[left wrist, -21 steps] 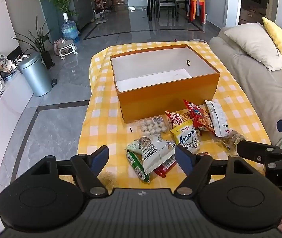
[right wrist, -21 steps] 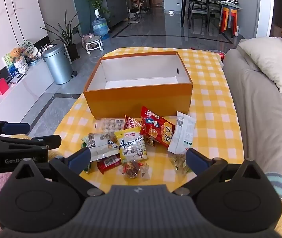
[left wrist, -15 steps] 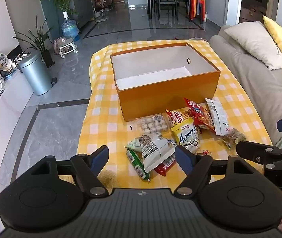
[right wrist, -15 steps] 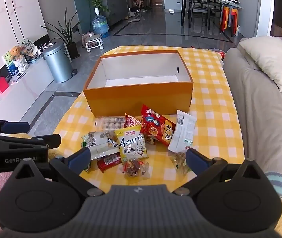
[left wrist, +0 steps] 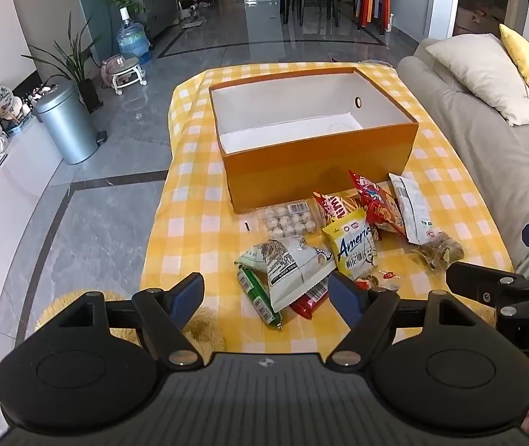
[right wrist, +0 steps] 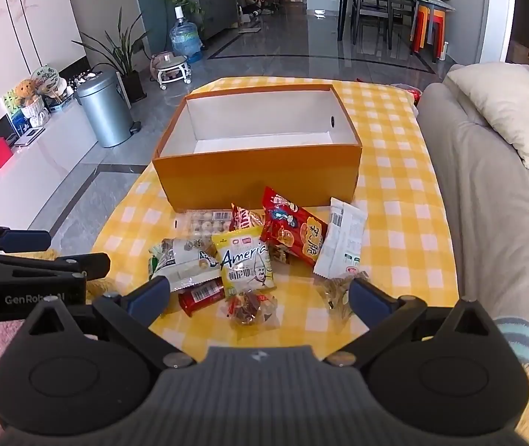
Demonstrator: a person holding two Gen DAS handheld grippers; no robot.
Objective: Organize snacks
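An empty orange box (left wrist: 320,171) (right wrist: 260,174) with a white inside stands on the yellow checked tablecloth (left wrist: 190,200) (right wrist: 406,230). Several snack packs lie in front of it: a yellow bag (left wrist: 353,247) (right wrist: 246,260), a red bag (left wrist: 378,204) (right wrist: 294,230), a white-green bag (left wrist: 287,264) (right wrist: 182,260), a tray of round sweets (left wrist: 290,219) and a white pack (right wrist: 342,241). My left gripper (left wrist: 266,295) is open and empty, above the table's near edge. My right gripper (right wrist: 260,295) is open and empty, just short of a clear candy pack (right wrist: 251,308).
A grey sofa (left wrist: 495,141) (right wrist: 495,193) with cushions runs along the table's right side. A metal bin (left wrist: 67,126) (right wrist: 104,111) and a white low cabinet (right wrist: 30,171) stand on the floor at left. A fluffy yellow rug (left wrist: 205,327) lies by the near edge.
Both grippers have moved slightly forward toward the snacks and stay open. Nothing on the table has moved.
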